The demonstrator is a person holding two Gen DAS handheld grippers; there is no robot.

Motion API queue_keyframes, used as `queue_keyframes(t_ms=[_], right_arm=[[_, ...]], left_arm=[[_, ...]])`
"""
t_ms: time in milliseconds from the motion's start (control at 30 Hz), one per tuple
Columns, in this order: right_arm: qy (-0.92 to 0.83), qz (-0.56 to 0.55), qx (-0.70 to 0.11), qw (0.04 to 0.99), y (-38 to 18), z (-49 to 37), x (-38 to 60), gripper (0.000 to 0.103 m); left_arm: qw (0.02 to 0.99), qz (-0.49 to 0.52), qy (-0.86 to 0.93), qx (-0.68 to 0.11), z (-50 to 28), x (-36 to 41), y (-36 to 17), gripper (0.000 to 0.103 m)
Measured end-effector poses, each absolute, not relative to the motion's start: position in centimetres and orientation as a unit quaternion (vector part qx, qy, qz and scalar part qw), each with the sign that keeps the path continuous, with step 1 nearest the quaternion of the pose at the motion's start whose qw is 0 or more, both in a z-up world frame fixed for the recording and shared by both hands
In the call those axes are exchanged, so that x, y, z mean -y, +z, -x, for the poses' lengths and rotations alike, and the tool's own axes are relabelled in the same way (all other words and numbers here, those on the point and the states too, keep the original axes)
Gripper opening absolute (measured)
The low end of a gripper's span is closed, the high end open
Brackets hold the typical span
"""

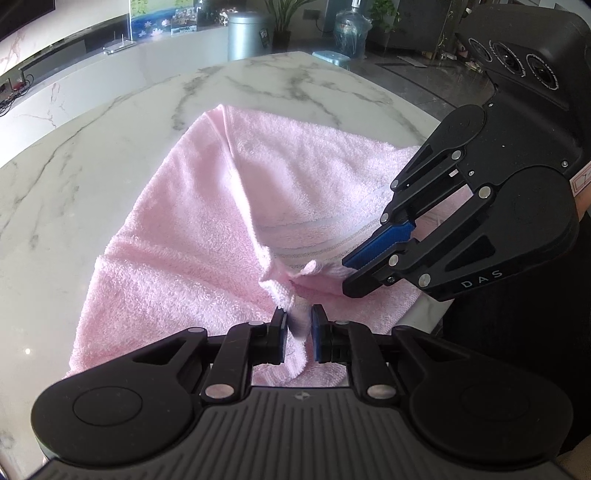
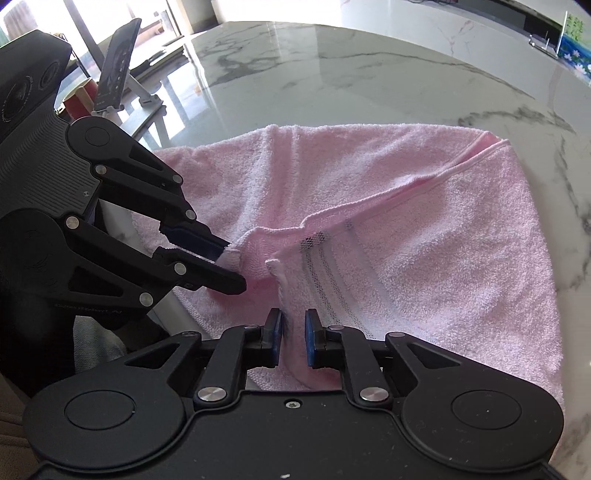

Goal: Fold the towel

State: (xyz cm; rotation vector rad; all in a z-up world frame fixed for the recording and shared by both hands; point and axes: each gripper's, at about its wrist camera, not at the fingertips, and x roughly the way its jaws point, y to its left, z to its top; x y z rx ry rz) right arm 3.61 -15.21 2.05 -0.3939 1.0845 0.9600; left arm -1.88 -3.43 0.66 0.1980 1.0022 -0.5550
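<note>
The left gripper (image 1: 298,334) pinches a bunched hem corner of the pink towel (image 1: 177,221), which lies spread on the marble table (image 1: 92,140) and overhangs its near edge. The right gripper (image 2: 293,338) clamps the neighbouring corner beside the striped band (image 2: 332,258). The cloth looks light, limp terry — it will likely sag and crease, so corners and hems are probably the surest holds.

marble table (image 1: 110,155), sunlit window (image 2: 110,14), plants (image 1: 284,14)
</note>
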Motion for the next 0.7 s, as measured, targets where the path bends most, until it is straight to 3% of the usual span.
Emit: queue_keyframes(t_ms=[433,533,600,633,700], right_arm=[[0.437,0.127,-0.49,0.744,2.2,-2.3,15.9,0.003],[0.445,0.114,-0.489,0.741,2.3,-2.2,16.1,0.003],[0.447,0.112,-0.489,0.74,2.4,-2.3,16.1,0.003],[0.447,0.111,-0.49,0.74,2.4,-2.3,16.2,0.003],[0.447,0.108,-0.491,0.739,2.4,-2.4,16.3,0.003]], left_arm=[[0.814,-0.03,-0.309,-0.491,1.0,2.2,0.8,0.013],[0.806,-0.023,-0.32,-0.497,0.6,1.8,0.8,0.021],[0.799,-0.014,-0.33,-0.502,0.0,1.4,0.9,0.03],[0.796,-0.004,-0.335,-0.503,-0.4,1.2,1.1,0.041],[0.791,0.021,-0.343,-0.506,-1.0,0.5,1.4,0.044]])
